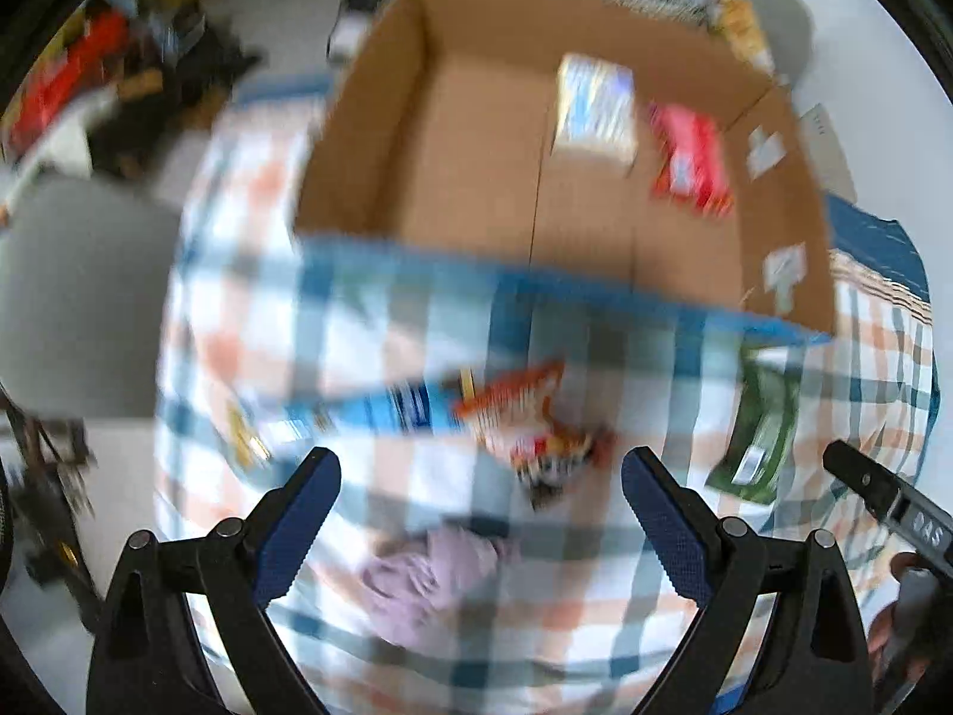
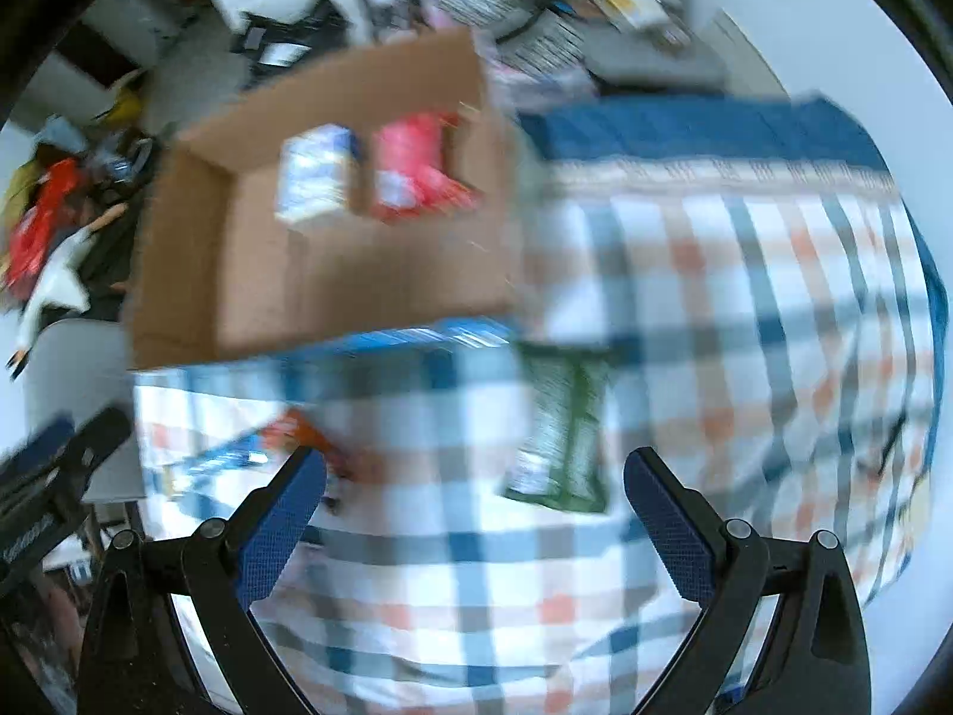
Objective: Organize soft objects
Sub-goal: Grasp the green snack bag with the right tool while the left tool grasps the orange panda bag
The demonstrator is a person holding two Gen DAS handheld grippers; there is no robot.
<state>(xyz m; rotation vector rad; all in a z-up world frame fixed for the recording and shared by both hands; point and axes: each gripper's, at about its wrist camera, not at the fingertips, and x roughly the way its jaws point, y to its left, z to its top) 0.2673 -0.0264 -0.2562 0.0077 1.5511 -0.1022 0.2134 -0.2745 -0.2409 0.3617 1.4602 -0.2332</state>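
Note:
Both views are blurred by motion. An open cardboard box (image 1: 476, 179) (image 2: 333, 274) stands on the checked cloth and holds a pale blue pack (image 1: 595, 107) (image 2: 315, 179) and a red pack (image 1: 691, 161) (image 2: 417, 167). In front of it lie a blue pack (image 1: 381, 411), an orange snack bag (image 1: 530, 417) (image 2: 304, 435), a green bag (image 1: 762, 429) (image 2: 560, 435) and a crumpled lilac cloth (image 1: 429, 578). My left gripper (image 1: 481, 465) hovers open above the orange bag and the cloth. My right gripper (image 2: 475, 471) hangs open over the cloth, just left of the green bag.
The checked cloth (image 2: 744, 298) with a dark blue border (image 2: 685, 125) covers a table. A grey chair (image 1: 77, 304) stands at the left. Clutter lies on the floor beyond (image 1: 89, 77). The right gripper's tip (image 1: 881, 494) shows at the left view's right edge.

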